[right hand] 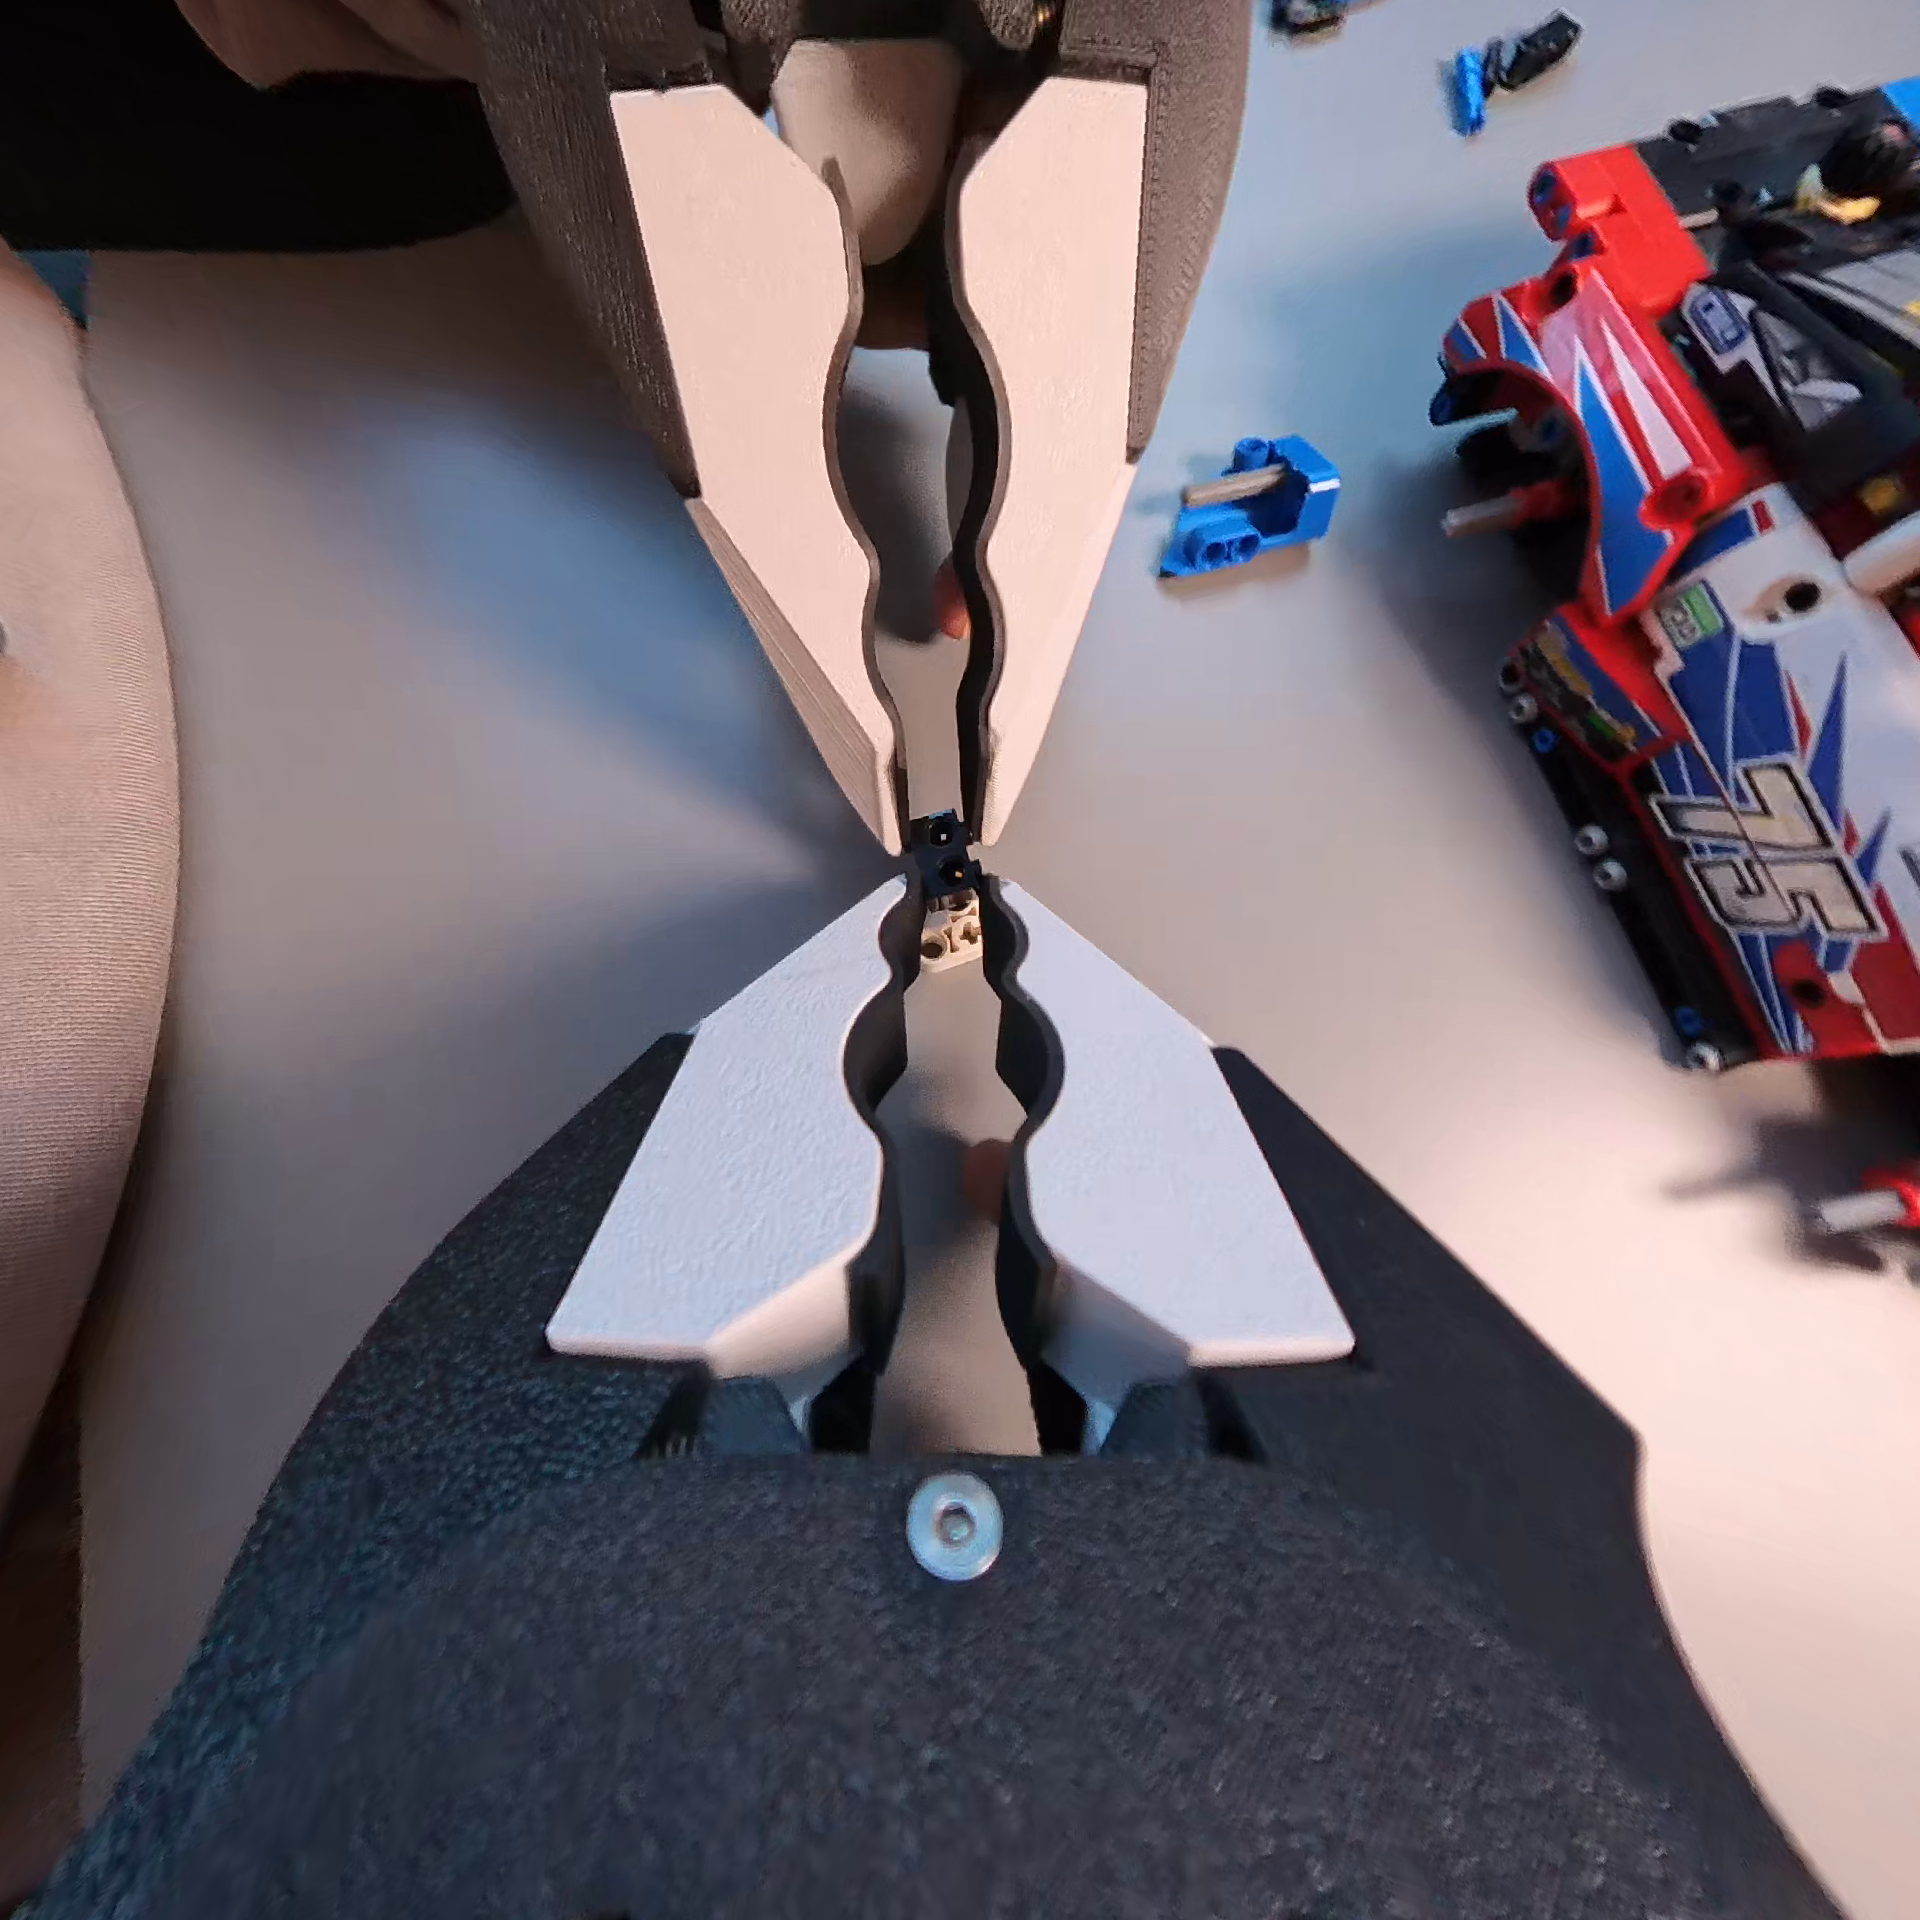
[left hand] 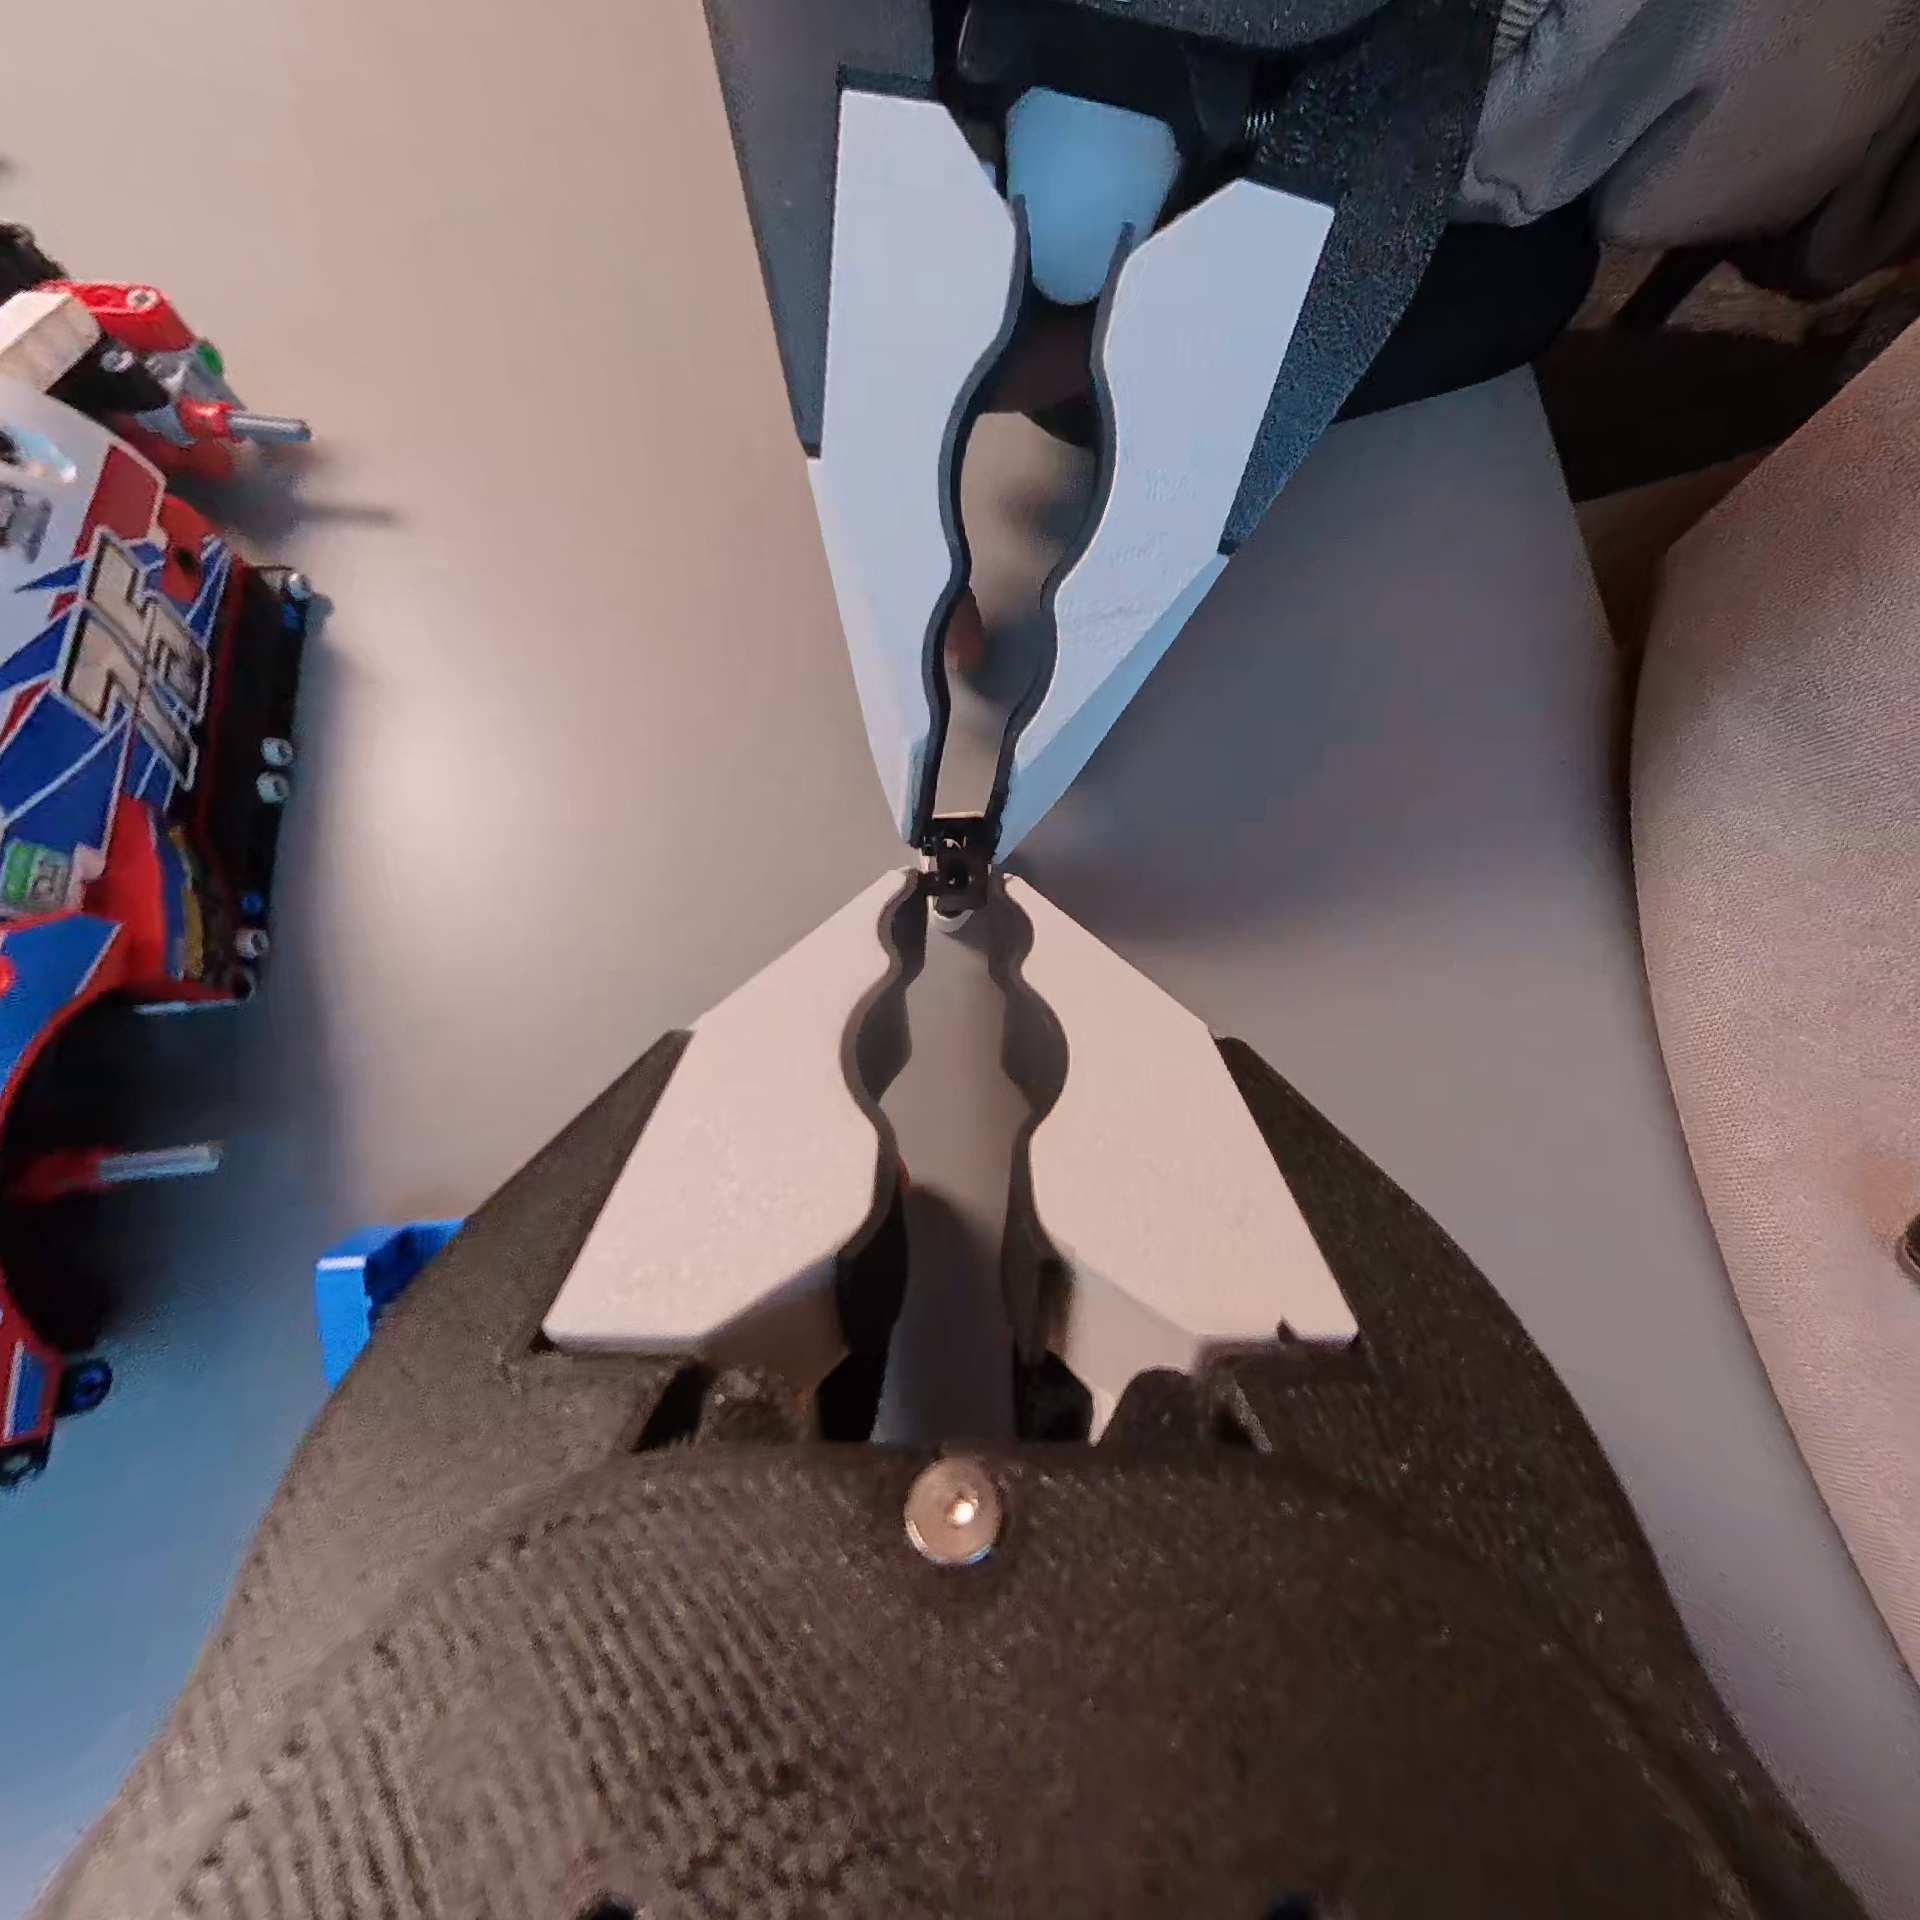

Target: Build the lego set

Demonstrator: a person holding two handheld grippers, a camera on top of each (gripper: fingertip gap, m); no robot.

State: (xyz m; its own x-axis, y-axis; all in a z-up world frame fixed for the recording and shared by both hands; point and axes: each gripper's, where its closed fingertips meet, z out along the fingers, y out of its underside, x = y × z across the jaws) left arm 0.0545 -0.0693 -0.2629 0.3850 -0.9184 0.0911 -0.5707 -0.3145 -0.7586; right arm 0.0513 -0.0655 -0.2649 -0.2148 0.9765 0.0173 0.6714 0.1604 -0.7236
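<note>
Tip-to-tip, left gripper [left hand: 954, 902] jaws pinch a white connector [right hand: 951, 928], right gripper [right hand: 943, 896] jaws a black two-hole piece [right hand: 942, 857].

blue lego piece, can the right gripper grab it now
Probably not yet: the right gripper is shut on small lego pieces shared with the left gripper. Path to the blue lego piece looks free.

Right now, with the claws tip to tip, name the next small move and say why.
Probably press the two claws gently together along their shared line. The left claw pinches a black piece, the right claw a pale piece, and the pieces already touch end to end, seemingly aligned but perhaps not fully seated.
</note>
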